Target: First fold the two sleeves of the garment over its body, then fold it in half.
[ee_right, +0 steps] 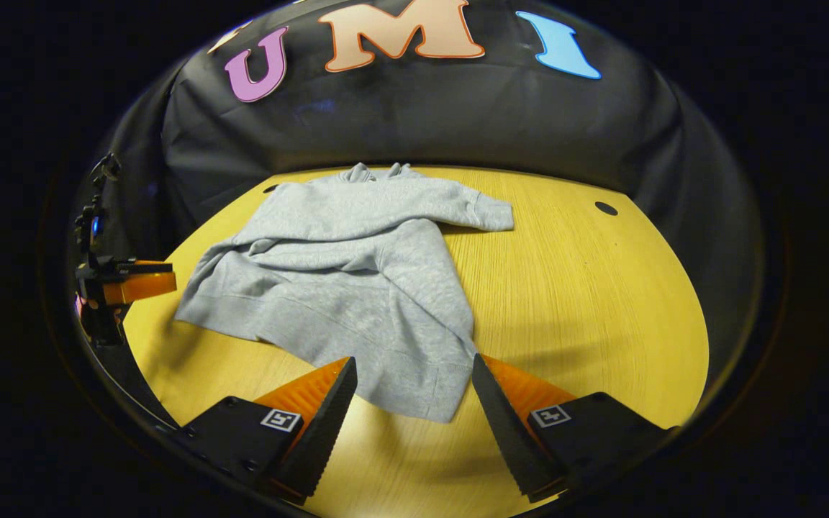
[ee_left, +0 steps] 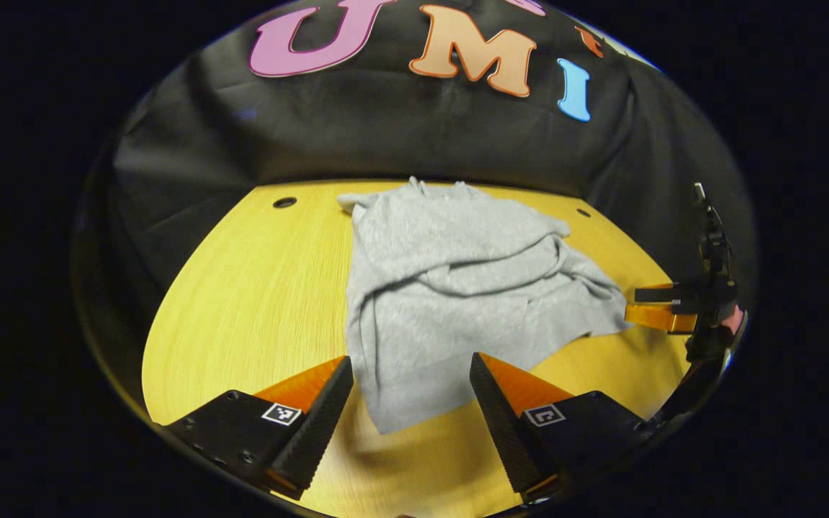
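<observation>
There is one grey garment point(ee_left: 450, 288) on one yellow wooden table point(ee_left: 256, 288). There are two grippers, one for each hand.

In the left gripper view, the left gripper point(ee_left: 411, 392) has its two fingers wide apart, and they hold nothing. The near corner of the garment lies between the fingers, a little past their tips. The garment is bunched up, with folds across its middle. At the far right of this view the right gripper point(ee_left: 655, 306) sits just beside the garment's right edge. I cannot tell from here if it is touching the cloth.

In the right gripper view, the right gripper point(ee_right: 414, 392) also has its fingers wide apart and empty. The garment point(ee_right: 357, 288) has its near corner between these fingers. One sleeve point(ee_right: 458, 208) reaches to the right, at the far side. The left gripper point(ee_right: 134, 284) shows at the left edge, near the garment's left hem.

The table point(ee_right: 587, 302) has lots of bare room to the right of the garment. Small dark holes point(ee_right: 606, 208) sit near the far edge.
</observation>
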{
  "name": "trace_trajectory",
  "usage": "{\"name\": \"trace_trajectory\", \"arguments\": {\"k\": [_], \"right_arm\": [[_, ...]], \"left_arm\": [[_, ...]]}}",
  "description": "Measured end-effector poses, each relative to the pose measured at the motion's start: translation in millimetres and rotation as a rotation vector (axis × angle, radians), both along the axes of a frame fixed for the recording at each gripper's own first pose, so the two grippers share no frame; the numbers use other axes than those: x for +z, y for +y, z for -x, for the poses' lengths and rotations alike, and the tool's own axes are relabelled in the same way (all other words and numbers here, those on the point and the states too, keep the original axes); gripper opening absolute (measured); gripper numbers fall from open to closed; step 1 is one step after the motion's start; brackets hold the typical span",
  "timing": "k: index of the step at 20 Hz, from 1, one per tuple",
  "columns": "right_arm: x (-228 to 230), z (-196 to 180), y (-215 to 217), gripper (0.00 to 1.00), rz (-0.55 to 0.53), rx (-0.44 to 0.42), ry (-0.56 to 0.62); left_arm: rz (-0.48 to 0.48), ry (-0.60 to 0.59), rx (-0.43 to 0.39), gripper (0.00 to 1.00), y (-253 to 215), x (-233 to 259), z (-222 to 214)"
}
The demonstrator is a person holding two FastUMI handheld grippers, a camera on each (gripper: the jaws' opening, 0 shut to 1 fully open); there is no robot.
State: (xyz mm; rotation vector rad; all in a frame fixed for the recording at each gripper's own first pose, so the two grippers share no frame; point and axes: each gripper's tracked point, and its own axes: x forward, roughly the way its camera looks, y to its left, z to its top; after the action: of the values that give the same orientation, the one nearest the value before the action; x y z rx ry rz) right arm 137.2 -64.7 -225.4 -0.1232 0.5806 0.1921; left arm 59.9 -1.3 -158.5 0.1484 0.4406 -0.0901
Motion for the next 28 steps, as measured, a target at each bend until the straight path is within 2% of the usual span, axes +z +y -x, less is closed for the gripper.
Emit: {"name": "trace_trajectory", "arguments": {"k": [6,10,12,13,14,16,17,18,19,21,22,23,24,25,26,28], "right_arm": [[-22.0,5.3,-0.9,0.99,0.038,-0.01,0.027],[-27.4,6.5,2.2,0.99,0.056,0.005,0.026],[-27.6,7.3,4.7,0.93,0.053,0.017,0.02],[-26.6,6.5,5.8,0.84,0.052,0.022,0.016],[-27.1,6.0,5.8,0.84,0.052,0.022,0.017],[-26.8,5.7,5.6,0.62,0.05,0.02,0.015],[-27.0,6.1,6.2,0.58,0.051,0.022,0.015],[-26.5,5.5,7.3,0.58,0.047,0.025,0.015],[-26.9,5.8,7.1,0.44,0.045,0.017,0.018],[-29.7,4.5,7.6,0.19,0.042,0.013,0.017],[-26.7,5.6,7.2,0.17,0.045,0.009,0.018],[-24.3,5.8,7.0,0.16,0.046,0.001,0.016],[-26.9,5.2,6.3,0.14,0.042,-0.011,0.019],[-26.8,4.8,5.9,0.09,0.038,-0.022,0.021],[-26.1,4.9,4.3,0.1,0.04,-0.038,0.022],[-20.6,4.8,3.6,0.04,0.02,-0.062,0.015]], "left_arm": [[0.043,0.041,0.048,0.96,4.2,-32.4,-1.6],[0.021,0.032,0.054,0.94,4.5,-37.7,-5.4],[-0.001,0.016,0.064,0.92,8.4,-38.7,-6.3],[-0.019,0.016,0.07,0.89,10.9,-40.8,-5.6],[-0.031,0.004,0.064,0.84,9.1,-38.8,-5.5],[-0.043,0.007,0.054,0.82,7.0,-41.1,-5.2],[-0.038,0.004,0.048,0.79,5.6,-40.0,-5.7],[-0.032,0.005,0.046,0.75,5.2,-41.3,-6.4],[-0.027,0.001,0.044,0.71,5.0,-40.4,-7.3],[-0.012,-0.001,0.046,0.51,4.5,-40.8,-9.7],[-0.006,-0.003,0.04,0.36,2.9,-41.1,-11.0],[0.001,0.002,0.032,0.32,0.3,-41.5,-10.4],[0.009,0.003,0.027,0.18,-2.1,-41.0,-11.5],[0.012,0.011,0.03,0.12,-2.4,-41.3,-12.0],[0.013,0.016,0.034,0.05,-2.2,-41.0,-12.1],[0.019,0.031,0.05,0.02,-2.4,-39.6,-12.2]]}}
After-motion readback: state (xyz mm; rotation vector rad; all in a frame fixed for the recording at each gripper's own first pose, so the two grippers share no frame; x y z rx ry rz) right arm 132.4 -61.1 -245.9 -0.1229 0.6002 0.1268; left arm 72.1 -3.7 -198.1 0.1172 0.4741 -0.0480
